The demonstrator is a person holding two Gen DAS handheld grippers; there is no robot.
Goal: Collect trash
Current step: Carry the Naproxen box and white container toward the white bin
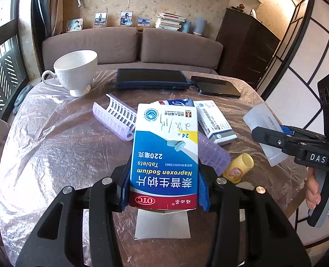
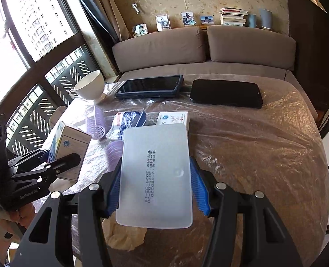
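With the left gripper [image 1: 164, 191] clenched on the medicine box [image 1: 164, 155] and the right gripper [image 2: 155, 191] grasping the plastic case [image 2: 156, 173], lift both straight clear of the curlers [image 1: 117, 118] at ten o'clock.

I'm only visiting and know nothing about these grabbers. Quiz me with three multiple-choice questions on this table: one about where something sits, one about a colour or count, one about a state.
1. Where is the cup?
A. far left of the table
B. on the sofa
C. atop the tablet

2. How many dark tablets lie at the table's far edge?
A. one
B. two
C. four

3. What does the left gripper do?
A. hangs open
B. clamps a pill box
C. clamps the cup

Answers: 1 A, it stands by the window side; 2 B, blue-cased tablet and black tablet lie side by side; 3 B, its pads press the pill box.
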